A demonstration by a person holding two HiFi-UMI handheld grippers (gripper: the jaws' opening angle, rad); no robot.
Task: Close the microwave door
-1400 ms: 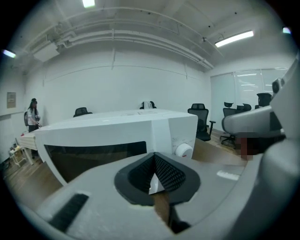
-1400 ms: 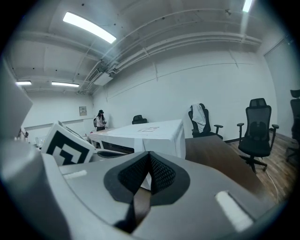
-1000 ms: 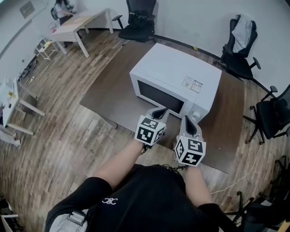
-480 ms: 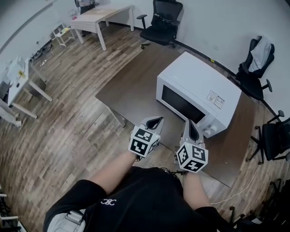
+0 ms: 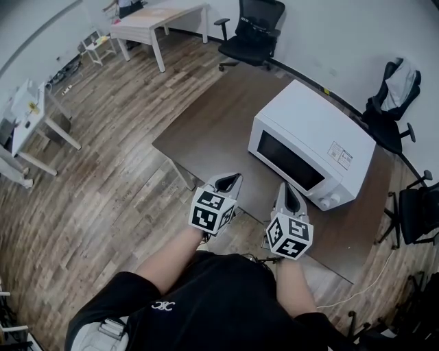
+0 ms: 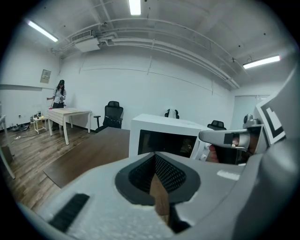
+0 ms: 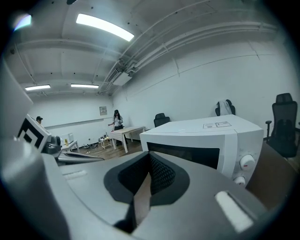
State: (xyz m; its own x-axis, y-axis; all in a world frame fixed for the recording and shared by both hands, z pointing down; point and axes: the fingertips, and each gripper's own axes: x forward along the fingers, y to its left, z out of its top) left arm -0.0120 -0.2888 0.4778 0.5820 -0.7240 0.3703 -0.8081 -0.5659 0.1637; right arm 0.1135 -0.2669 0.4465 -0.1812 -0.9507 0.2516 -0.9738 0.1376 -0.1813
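The white microwave (image 5: 312, 147) stands on the dark brown table (image 5: 206, 130), its door with the dark window (image 5: 291, 160) flush against the body. My left gripper (image 5: 230, 182) hovers over the table's near edge, left of the microwave's front and apart from it, shut and empty. My right gripper (image 5: 287, 190) hangs just short of the front near the knobs (image 5: 333, 200), also shut with nothing held. The left gripper view shows its closed jaws (image 6: 154, 159) pointing at the microwave (image 6: 164, 136). The right gripper view shows closed jaws (image 7: 149, 161) facing the microwave (image 7: 201, 140).
Black office chairs stand behind the table (image 5: 250, 31) and at the right (image 5: 391, 110). A light wooden desk (image 5: 154, 17) is at the back left, with a person (image 6: 58, 96) beside it. White side tables (image 5: 24, 116) line the left. A cable (image 5: 357, 288) lies on the floor.
Both grippers have drawn back from the microwave's front toward me, and a gap has opened between them and the door. The microwave door stays closed throughout.
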